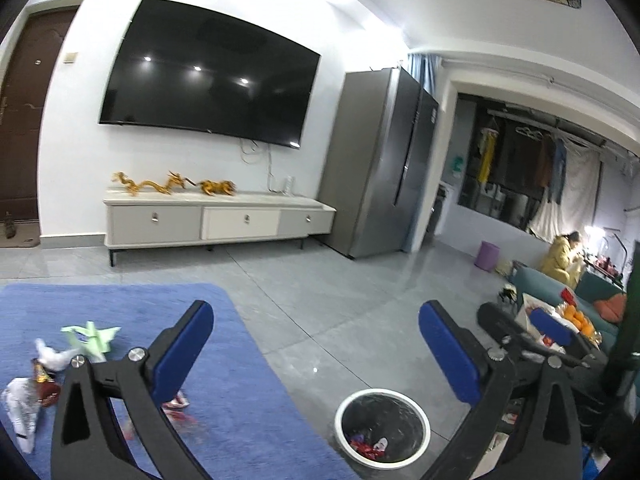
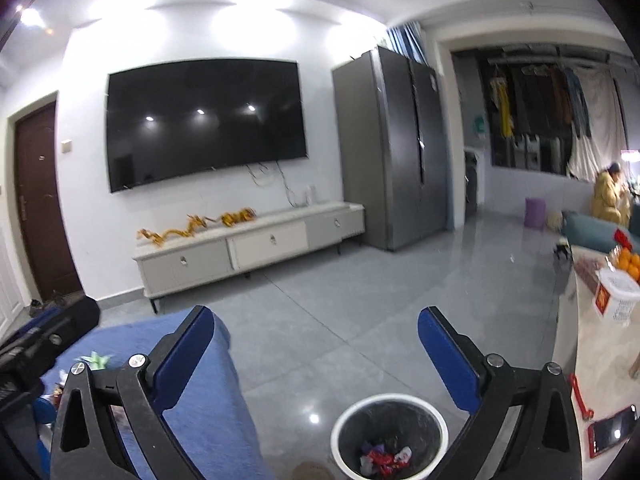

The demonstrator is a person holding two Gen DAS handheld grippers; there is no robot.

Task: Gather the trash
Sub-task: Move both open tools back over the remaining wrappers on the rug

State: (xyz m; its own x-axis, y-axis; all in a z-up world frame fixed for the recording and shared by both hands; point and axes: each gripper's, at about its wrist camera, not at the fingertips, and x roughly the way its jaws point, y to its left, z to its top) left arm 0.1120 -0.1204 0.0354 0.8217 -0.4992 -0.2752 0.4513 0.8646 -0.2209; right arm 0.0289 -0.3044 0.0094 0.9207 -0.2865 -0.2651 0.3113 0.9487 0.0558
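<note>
A white-rimmed bin (image 1: 382,428) with a black liner stands on the grey floor, with red and white wrappers at its bottom; the right wrist view shows the same bin (image 2: 390,434). My left gripper (image 1: 316,344) is open and empty, raised above the floor between rug and bin. My right gripper (image 2: 316,344) is open and empty too, above the bin. On the blue rug (image 1: 224,360) lie loose scraps: a green folded paper (image 1: 92,338), white crumpled paper (image 1: 20,408) and red wrappers (image 1: 176,404). The other gripper (image 1: 552,326) shows at the right of the left wrist view.
A TV cabinet (image 1: 220,220) with golden dragon figures stands under a wall TV, and a grey fridge (image 1: 384,160) is to its right. A person (image 1: 560,254) sits at the far right. A table (image 2: 600,360) with oranges, a basket and a phone borders the right side.
</note>
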